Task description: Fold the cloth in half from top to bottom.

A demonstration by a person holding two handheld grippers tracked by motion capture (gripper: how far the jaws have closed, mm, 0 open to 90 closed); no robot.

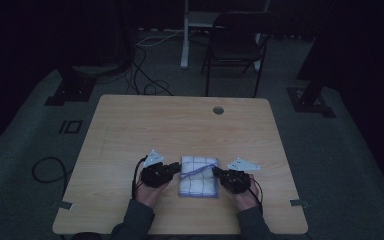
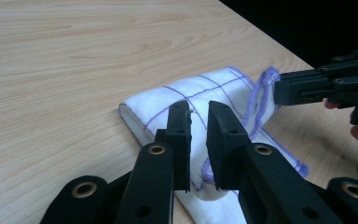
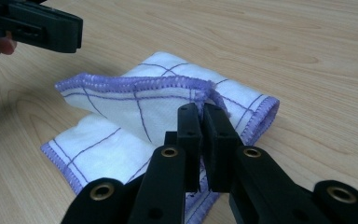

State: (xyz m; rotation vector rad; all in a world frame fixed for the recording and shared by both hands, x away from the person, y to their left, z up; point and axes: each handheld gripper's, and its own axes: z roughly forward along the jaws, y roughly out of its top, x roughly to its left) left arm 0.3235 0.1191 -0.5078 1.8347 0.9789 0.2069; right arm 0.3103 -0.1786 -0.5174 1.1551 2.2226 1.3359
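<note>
While my right gripper (image 3: 204, 112) pinches the purple hem of the folded cloth (image 1: 198, 177), I'd keep that corner low and taut so the fold lands square. My left gripper (image 2: 198, 109) stands slightly parted over the cloth's other edge, gripping nothing. Both hands lie low at the near table (image 1: 130, 125) edge, jaws pointing inward.

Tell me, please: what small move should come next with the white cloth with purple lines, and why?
Probably draw the left gripper back from the folded white cloth with purple lines: its jaws stand slightly apart, gripping nothing, while the right gripper pinches the purple hem.
</note>
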